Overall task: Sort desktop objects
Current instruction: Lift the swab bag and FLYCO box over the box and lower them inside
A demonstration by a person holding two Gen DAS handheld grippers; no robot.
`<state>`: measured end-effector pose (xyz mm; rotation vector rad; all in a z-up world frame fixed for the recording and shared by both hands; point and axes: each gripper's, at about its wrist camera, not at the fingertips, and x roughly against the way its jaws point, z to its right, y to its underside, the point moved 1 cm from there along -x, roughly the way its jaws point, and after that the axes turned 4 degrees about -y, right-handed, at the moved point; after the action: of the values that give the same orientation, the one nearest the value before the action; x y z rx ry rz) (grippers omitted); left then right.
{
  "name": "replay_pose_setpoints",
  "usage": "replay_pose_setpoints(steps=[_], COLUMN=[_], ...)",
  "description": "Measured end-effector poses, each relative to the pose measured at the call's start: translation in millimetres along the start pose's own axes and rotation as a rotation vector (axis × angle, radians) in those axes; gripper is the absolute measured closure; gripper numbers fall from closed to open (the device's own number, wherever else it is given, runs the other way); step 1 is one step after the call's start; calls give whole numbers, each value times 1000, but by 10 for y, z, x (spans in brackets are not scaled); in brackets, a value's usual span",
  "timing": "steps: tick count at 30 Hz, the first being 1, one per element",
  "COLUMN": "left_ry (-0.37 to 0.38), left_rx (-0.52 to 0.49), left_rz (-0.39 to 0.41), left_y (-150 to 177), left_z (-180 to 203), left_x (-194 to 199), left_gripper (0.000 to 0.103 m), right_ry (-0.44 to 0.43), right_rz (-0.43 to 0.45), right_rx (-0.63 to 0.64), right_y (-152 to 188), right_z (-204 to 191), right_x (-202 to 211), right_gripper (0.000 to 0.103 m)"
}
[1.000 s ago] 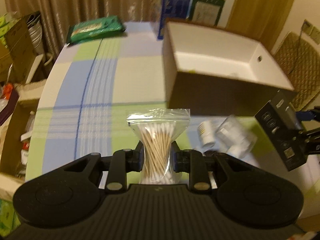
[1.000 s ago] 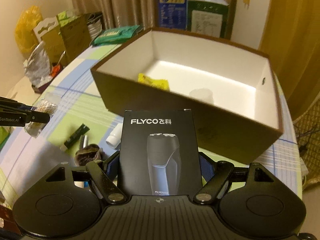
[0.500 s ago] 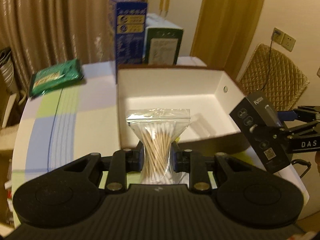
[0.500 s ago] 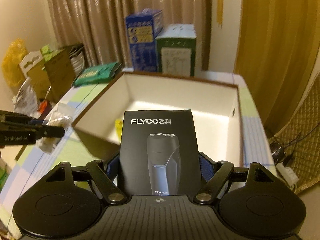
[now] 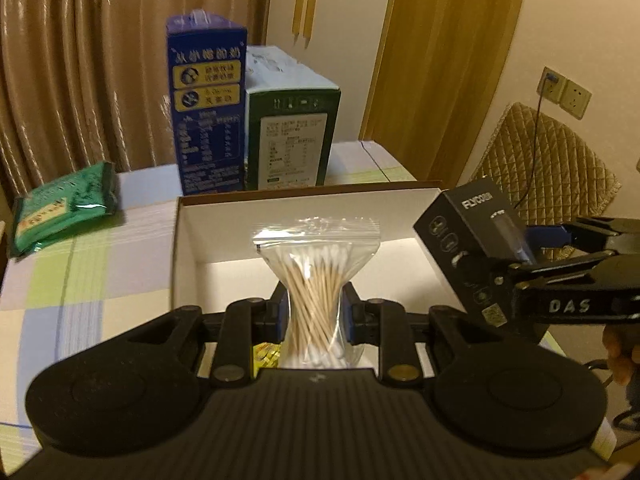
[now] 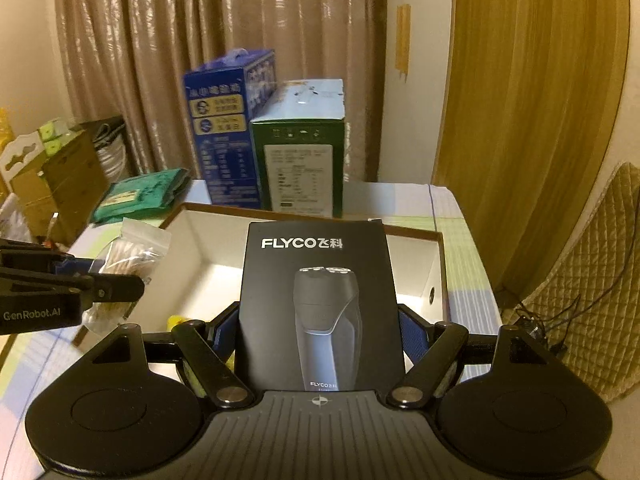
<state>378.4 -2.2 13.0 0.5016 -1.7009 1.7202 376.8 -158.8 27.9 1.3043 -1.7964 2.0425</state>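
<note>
Here, low in the left wrist view, the left gripper (image 5: pixel 314 316) has its fingers nearly together, pinching the waist of a small zip bag of cotton swabs (image 5: pixel 316 280); the bag looks light, soft and slippery, so that bunched middle is probably the surest hold. Low in the right wrist view, the right gripper (image 6: pixel 320 336) stands fairly wide, clamped on both sides of a stiff black shaver box (image 6: pixel 318 300). Beyond both, mid-frame, sits the open white-lined storage box (image 6: pixel 436 276).
</note>
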Motion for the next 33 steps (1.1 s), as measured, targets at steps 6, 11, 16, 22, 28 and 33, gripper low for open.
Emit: replay_pose_setpoints(steps=[6, 11, 16, 22, 28, 33], left_ry=[17, 13, -11, -50, -80, -90], left_rx=[42, 113, 165, 143, 142, 140], left_rz=[-72, -148, -220, -249, -273, -290], left_y=[-114, -163, -171, -136, -80, -45], left_z=[19, 0, -36, 71, 106, 72], left_x=[-470, -886, -1281, -1556, -1754, -1815], left_gripper=[82, 82, 82, 81, 71, 65], right_ry=[33, 55, 68, 77, 76, 75], right_rz=[-54, -103, -142, -173, -187, -200], right_rx=[-24, -54, -54, -45, -40, -27], right_y=[-52, -66, -63, -77, -86, -69], right_z=[176, 323, 403, 468, 512, 543], right_x=[-419, -718, -946, -1154, -1263, -1325], right_gripper=[27, 27, 27, 27, 27, 27])
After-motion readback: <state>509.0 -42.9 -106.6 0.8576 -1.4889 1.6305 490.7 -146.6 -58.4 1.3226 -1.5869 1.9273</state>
